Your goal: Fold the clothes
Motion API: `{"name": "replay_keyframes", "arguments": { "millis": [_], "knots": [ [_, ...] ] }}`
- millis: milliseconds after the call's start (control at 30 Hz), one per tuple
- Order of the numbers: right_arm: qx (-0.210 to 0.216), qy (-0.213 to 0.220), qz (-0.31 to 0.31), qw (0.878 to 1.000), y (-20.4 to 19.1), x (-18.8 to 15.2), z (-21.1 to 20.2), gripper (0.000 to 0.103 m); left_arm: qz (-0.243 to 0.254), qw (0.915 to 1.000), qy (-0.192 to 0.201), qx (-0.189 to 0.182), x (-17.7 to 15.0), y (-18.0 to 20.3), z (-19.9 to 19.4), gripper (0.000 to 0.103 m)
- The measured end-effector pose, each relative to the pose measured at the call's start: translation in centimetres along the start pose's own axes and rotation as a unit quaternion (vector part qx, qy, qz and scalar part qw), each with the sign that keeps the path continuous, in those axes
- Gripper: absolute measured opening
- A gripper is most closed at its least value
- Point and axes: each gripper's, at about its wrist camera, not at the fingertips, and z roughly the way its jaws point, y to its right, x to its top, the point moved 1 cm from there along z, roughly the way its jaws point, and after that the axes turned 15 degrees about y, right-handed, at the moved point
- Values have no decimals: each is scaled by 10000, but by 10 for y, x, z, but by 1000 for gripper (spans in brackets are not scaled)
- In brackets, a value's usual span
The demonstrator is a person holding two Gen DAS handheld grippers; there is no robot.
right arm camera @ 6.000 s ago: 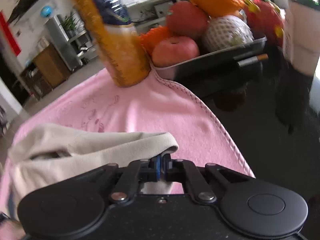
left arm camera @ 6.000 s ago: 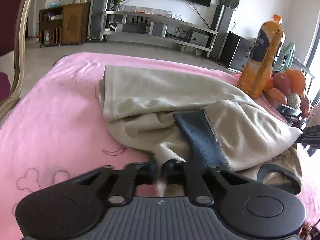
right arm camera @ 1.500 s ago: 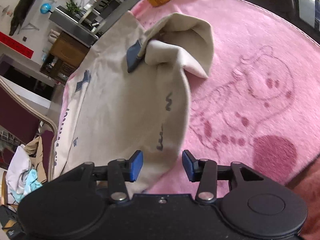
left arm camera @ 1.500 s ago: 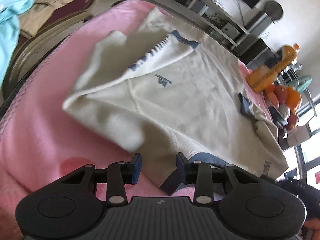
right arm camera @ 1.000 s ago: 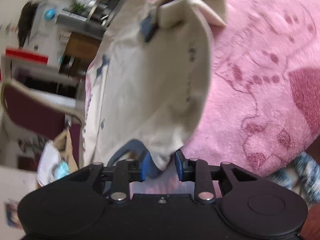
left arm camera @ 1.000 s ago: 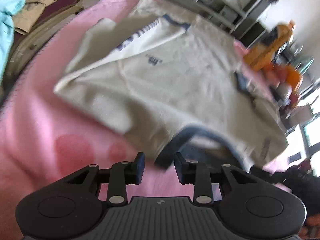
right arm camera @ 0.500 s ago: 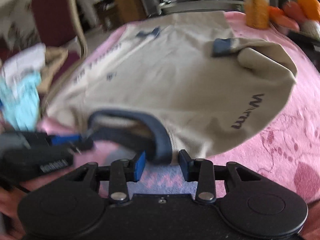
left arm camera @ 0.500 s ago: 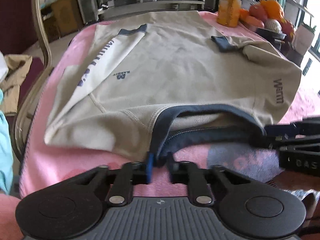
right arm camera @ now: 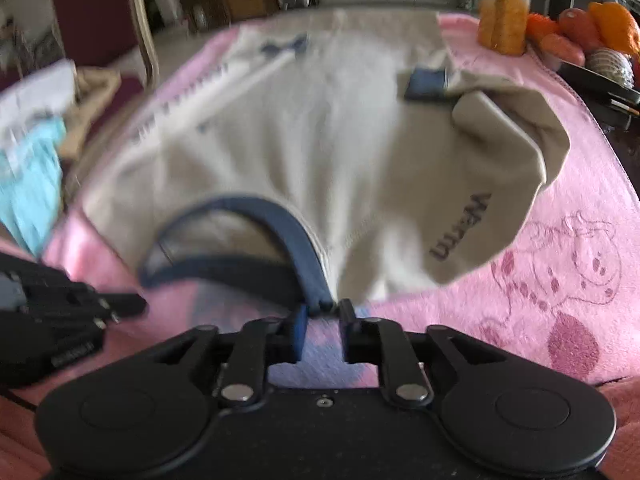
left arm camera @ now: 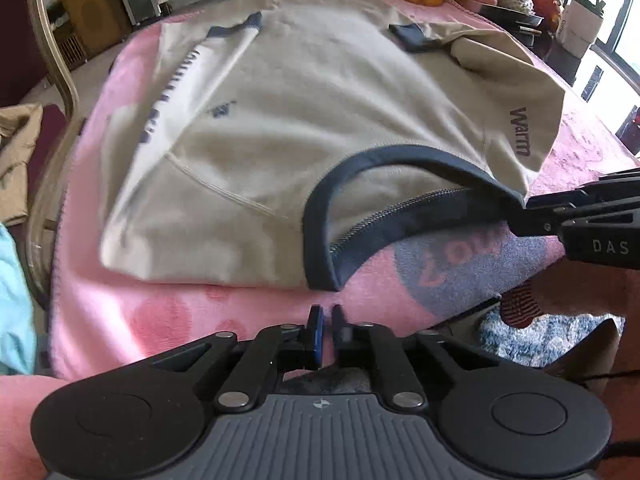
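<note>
On the pink blanket (left arm camera: 132, 320) the beige sweatshirt (left arm camera: 320, 120) lies spread, both sleeves folded in; the body fold is left. The left gripper (left arm camera: 325, 320) has just opened slightly, its narrow gap empty, just short of the navy collar (left arm camera: 320, 216). From the right wrist, the right gripper (right arm camera: 323, 312) is closing on the collar (right arm camera: 308, 264), not pinching yet.

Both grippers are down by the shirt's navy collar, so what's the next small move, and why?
Probably nudge the left gripper forward onto the navy collar. Its fingers are nearly shut on nothing, just short of the collar's near end, while the right gripper already has the other end at its fingertips.
</note>
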Motion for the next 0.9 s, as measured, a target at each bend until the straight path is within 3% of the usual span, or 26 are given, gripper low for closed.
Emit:
{"name": "replay_keyframes", "arguments": {
  "millis": [67, 167, 267, 400, 433, 533, 567, 633, 733, 800, 900],
  "knots": [
    [76, 123, 141, 9998, 7, 3, -11, 31, -111, 9997, 211, -94, 7, -10, -13, 20],
    [73, 732, 907, 9932, 37, 23, -31, 31, -443, 9974, 572, -10, 23, -32, -19, 22],
    [-210, 1143, 1825, 9763, 78, 41, -26, 24, -732, 9938, 630, 546, 43, -51, 10, 15],
    [-281, 912, 3183, 9432, 125, 38, 17, 23, -842, 9841, 309, 1534, 52, -66, 56, 11],
    [-464, 881, 3395, 9353, 134, 35, 25, 20, -707, 9789, 146, 1914, 47, -69, 62, 10],
    [-2022, 925, 3001, 9276, 151, 25, 25, 3, -292, 9626, -103, 2692, 36, -80, 69, 7],
    [-2430, 922, 2918, 9205, 157, 22, 22, 4, -187, 9582, -141, 2853, 34, -82, 70, 7],
    [-2394, 914, 3212, 9117, 168, 18, 15, 6, -201, 9596, -110, 2803, 35, -83, 67, 8],
    [-2122, 981, 3179, 9188, 160, 15, 3, 7, -417, 9658, 8, 2561, 33, -82, 49, 12],
    [-1820, 1067, 2909, 9332, 144, 14, -8, 7, -542, 9742, 291, 2173, 31, -70, 32, 16],
    [-1255, 1244, 2133, 9609, 109, 20, -11, 7, -302, 9844, 624, 1618, 29, -46, 28, 16]
  ]
}}
